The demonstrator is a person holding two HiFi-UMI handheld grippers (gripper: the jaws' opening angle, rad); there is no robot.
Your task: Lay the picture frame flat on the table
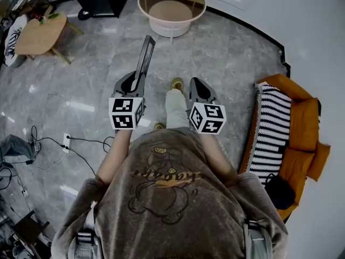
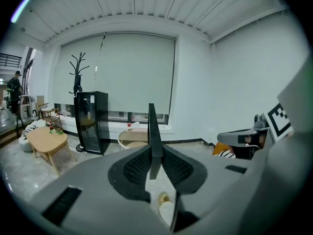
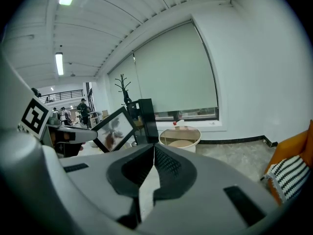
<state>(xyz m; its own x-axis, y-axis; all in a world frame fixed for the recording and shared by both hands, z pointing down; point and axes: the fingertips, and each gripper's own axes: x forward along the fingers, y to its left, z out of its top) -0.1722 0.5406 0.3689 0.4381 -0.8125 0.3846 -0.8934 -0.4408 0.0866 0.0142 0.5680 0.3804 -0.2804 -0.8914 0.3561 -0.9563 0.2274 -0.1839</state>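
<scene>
The picture frame (image 1: 145, 57) is a thin dark frame, seen edge-on in the head view, sticking forward and up over the floor. My left gripper (image 1: 137, 79) is shut on its lower edge. In the left gripper view the frame (image 2: 153, 131) stands upright and edge-on between the two pads. In the right gripper view the frame (image 3: 114, 129) shows its glass face, tilted. My right gripper (image 1: 195, 83) hangs beside it to the right, shut with nothing in it; its tips (image 3: 152, 150) meet. A round cream table (image 1: 171, 7) stands ahead, apart from the frame.
A wooden coffee table (image 1: 40, 34) stands at far left. An orange sofa (image 1: 302, 139) with a striped cushion (image 1: 272, 128) fills the right. A black cabinet (image 2: 90, 122) and a coat stand (image 2: 78, 75) stand by the window. Cables (image 1: 70, 144) lie on the floor at left.
</scene>
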